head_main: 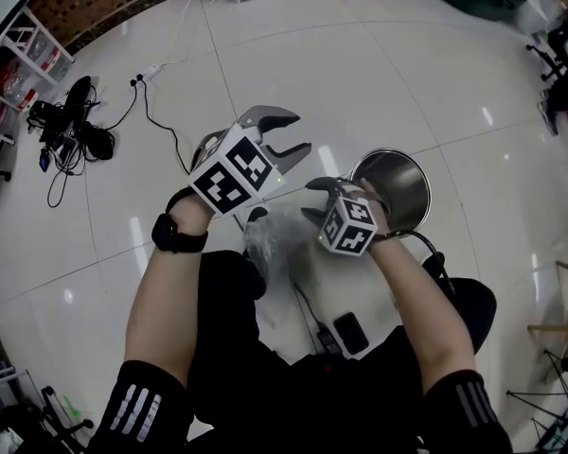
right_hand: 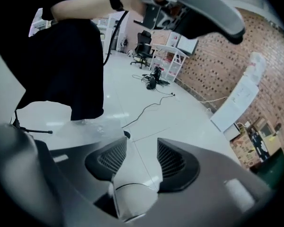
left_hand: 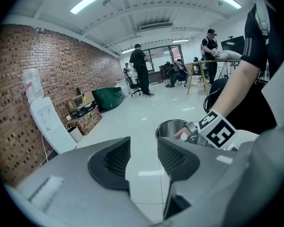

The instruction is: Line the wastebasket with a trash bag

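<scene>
Unlined steel wastebasket (head_main: 407, 192) stands on the white floor. Just left of it lies the crumpled clear trash bag (head_main: 276, 239). The right gripper (head_main: 310, 200) hangs over the bag beside the bin, jaws apart, pinching nothing. The left gripper (head_main: 298, 132), farther left, gapes too. Risk: slippery film may escape a shallow pinch.

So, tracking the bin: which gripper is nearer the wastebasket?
The right gripper, just beside the wastebasket's rim; the left gripper is farther off.
</scene>
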`<act>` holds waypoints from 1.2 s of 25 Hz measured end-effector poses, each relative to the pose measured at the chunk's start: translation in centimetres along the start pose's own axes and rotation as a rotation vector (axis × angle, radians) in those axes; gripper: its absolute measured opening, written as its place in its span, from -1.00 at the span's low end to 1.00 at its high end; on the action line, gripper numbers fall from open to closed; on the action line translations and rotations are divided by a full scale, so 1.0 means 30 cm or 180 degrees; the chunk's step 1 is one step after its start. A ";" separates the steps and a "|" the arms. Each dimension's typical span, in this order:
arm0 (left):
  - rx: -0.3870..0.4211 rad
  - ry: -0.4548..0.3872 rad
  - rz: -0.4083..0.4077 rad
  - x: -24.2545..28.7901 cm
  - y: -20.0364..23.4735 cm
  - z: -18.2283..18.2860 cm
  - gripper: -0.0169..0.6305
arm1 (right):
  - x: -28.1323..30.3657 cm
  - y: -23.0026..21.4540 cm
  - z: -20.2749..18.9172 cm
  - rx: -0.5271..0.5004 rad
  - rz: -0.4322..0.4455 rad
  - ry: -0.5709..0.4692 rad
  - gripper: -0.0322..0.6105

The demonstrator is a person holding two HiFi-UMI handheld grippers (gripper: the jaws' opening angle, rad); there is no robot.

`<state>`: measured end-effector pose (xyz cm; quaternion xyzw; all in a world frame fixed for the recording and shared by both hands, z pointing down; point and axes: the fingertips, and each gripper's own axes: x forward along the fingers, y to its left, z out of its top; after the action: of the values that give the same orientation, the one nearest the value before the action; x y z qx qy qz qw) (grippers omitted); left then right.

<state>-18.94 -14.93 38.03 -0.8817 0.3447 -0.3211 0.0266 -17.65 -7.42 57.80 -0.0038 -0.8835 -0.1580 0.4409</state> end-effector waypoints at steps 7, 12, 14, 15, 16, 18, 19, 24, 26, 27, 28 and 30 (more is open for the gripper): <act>-0.0065 0.0033 0.0028 -0.042 0.019 -0.062 -0.41 | 0.205 0.141 -0.062 0.0000 0.0403 0.0261 -0.20; -0.0039 0.0048 0.0044 -0.059 0.017 -0.075 -0.41 | 0.327 0.221 -0.162 -0.0305 0.0507 0.0690 -0.18; -0.0040 0.0059 0.0049 -0.065 0.019 -0.080 -0.41 | 0.370 0.247 -0.201 -0.0426 0.0550 0.0878 -0.17; -0.0035 0.0061 0.0053 -0.068 0.019 -0.080 -0.41 | 0.391 0.256 -0.219 -0.0472 0.0573 0.0962 -0.17; -0.0026 0.0055 0.0050 -0.068 0.018 -0.076 -0.41 | 0.409 0.263 -0.238 -0.0515 0.0595 0.1040 -0.17; -0.0005 0.0037 0.0029 -0.065 0.010 -0.065 -0.41 | 0.439 0.276 -0.272 -0.0568 0.0636 0.1164 -0.16; 0.0001 0.0029 0.0019 -0.063 0.006 -0.061 -0.41 | 0.451 0.285 -0.286 -0.0565 0.0661 0.1203 -0.16; -0.0012 0.0005 0.0027 -0.062 0.007 -0.053 -0.41 | 0.489 0.345 -0.346 -0.0481 0.0806 0.1298 -0.18; -0.0015 -0.0003 0.0036 -0.063 0.009 -0.050 -0.41 | 0.489 0.357 -0.356 -0.0469 0.0800 0.1278 -0.32; -0.0013 -0.0008 0.0040 -0.062 0.010 -0.048 -0.41 | 0.487 0.354 -0.355 -0.0442 0.0759 0.1253 -0.52; -0.0012 -0.0015 0.0043 -0.062 0.012 -0.045 -0.41 | 0.484 0.347 -0.350 -0.0402 0.0709 0.1222 -0.74; -0.0009 -0.0029 0.0049 -0.062 0.017 -0.038 -0.41 | 0.473 0.329 -0.335 -0.0320 0.0621 0.1160 -0.88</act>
<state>-20.94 -13.96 37.77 -0.8805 0.3518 -0.3164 0.0293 -17.06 -2.76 77.22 -0.0826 -0.7756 -0.1565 0.6058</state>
